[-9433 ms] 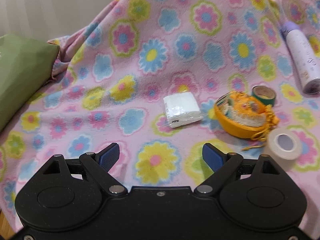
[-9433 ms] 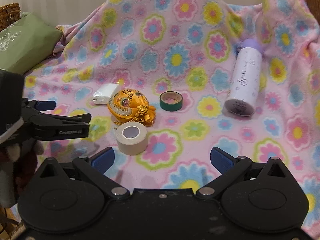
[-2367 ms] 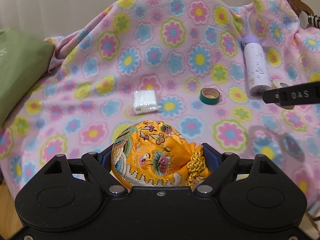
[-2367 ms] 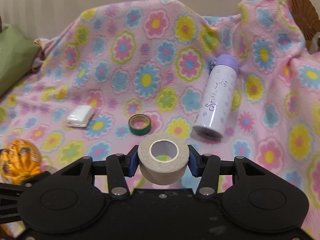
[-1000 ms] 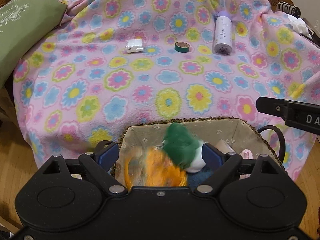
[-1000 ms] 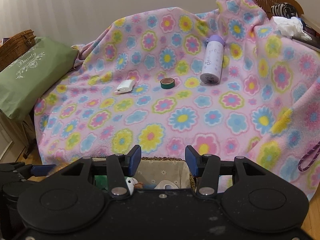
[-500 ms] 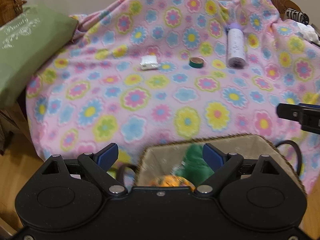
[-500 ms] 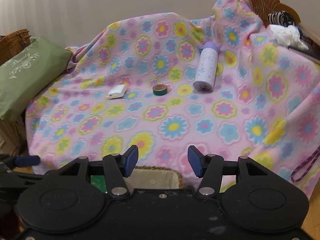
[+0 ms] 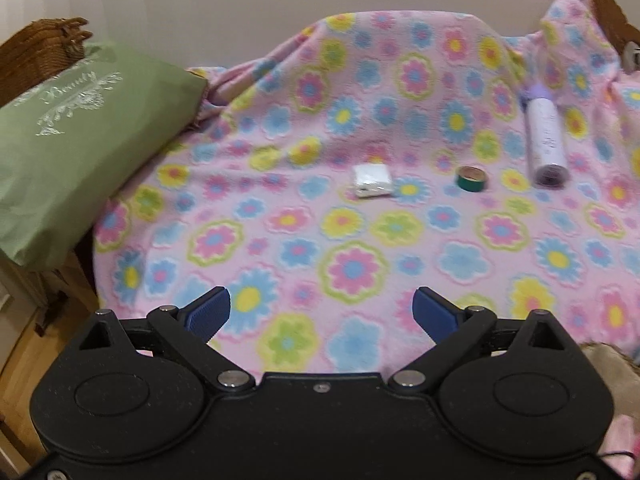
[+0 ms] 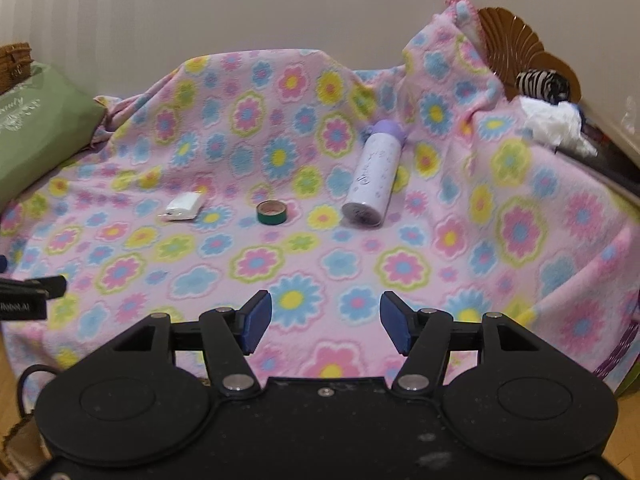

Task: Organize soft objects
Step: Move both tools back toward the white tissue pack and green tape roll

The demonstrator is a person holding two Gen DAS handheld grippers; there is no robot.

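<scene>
A white tissue pack [image 9: 372, 180] lies on the pink flowered blanket [image 9: 352, 264]; it also shows in the right wrist view [image 10: 184, 207]. A green tape roll [image 9: 472, 178] [image 10: 272, 213] and a white bottle with a purple cap [image 9: 546, 144] [image 10: 374, 178] lie to its right. My left gripper [image 9: 322, 314] is open and empty above the blanket's near edge. My right gripper [image 10: 326, 326] is open and empty too. A corner of the lined basket [image 9: 608, 364] shows at the lower right of the left wrist view.
A green cushion [image 9: 76, 148] lies at the left with a wicker basket [image 9: 36, 52] behind it. A wooden chair back [image 10: 516, 40] with clothes [image 10: 552, 120] stands at the right. The left gripper's tip [image 10: 32, 288] shows at the left edge of the right wrist view.
Both grippers have moved up and toward the blanket; the basket with the orange pouch and green toy has dropped almost out of view. Both stay open and empty.
</scene>
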